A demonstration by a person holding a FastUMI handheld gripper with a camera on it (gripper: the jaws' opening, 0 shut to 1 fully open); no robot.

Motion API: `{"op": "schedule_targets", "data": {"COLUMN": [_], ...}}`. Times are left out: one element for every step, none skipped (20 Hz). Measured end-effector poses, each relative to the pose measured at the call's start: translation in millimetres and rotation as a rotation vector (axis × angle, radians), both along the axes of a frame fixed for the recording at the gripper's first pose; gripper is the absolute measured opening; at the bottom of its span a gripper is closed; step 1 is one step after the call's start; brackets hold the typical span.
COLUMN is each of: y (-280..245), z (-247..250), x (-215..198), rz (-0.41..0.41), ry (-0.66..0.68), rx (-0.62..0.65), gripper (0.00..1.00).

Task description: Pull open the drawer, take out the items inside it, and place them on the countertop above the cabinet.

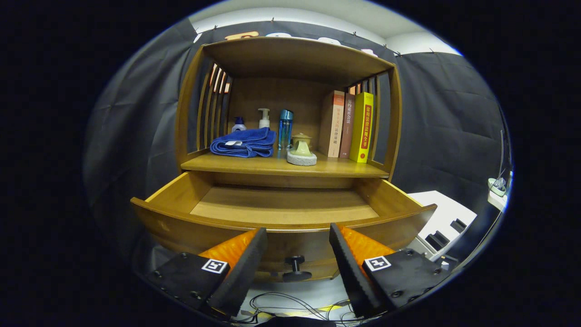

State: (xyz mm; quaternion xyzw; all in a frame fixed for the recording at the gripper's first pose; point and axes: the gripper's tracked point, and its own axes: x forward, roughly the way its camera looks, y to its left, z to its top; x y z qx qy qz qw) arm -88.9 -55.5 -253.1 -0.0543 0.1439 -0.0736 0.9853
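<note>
- Jaws of the gripper (297, 245) stand wide, holding nothing.
- Small dark round knob (295, 268) sits between them, on the pulled-out brown wooden drawer (181, 227).

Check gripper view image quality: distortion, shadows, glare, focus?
Gripper view: strong fisheye, the drawer front and the countertop edge bow outward. Shelf recess is dim under the top board; the drawer floor is evenly lit, no glare. The books are sharp. The tongs are open either side of the knob.
</note>
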Motion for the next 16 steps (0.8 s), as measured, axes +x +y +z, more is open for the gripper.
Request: {"op": "schedule_targets", "data": {"y": [0, 0, -1, -2, -2, -3, -3, -3, -4, -5, -4, -4, -4, -5, -5, -5], "z": [0, -2, -1, -2, -2, -1, 1, 4, 0, 2, -1, -2, -4, -4, -5, -7], "x": [3, 5, 9, 12, 17, 21, 28, 34, 39, 46, 51, 55, 61, 66, 71, 76], "rz": [0.001, 0.002, 0.001, 0.001, 0.001, 0.001, -0.001, 0.001, 0.0, 0.002, 0.006, 0.005, 0.006, 0.008, 0.012, 0.016], "ry": [-0.001, 0.001, -0.002, 0.001, -0.003, -0.005, -0.015, -0.024, -0.005, -0.013, -0.006, -0.01, -0.008, -0.009, -0.004, -0.002], "rx": [0.001, 0.004, 0.008, 0.011, 0.012, 0.01, 0.01, 0.01, 0.003, 0.001, -0.001, 0.0, 0.003, 0.002, -0.001, -0.004], "gripper": [0.94, 0.94, 0.94, 0.94, 0.94, 0.94, 0.94, 0.94, 0.94, 0.94, 0.94, 0.94, 0.94, 0.94, 0.94, 0.94]}}
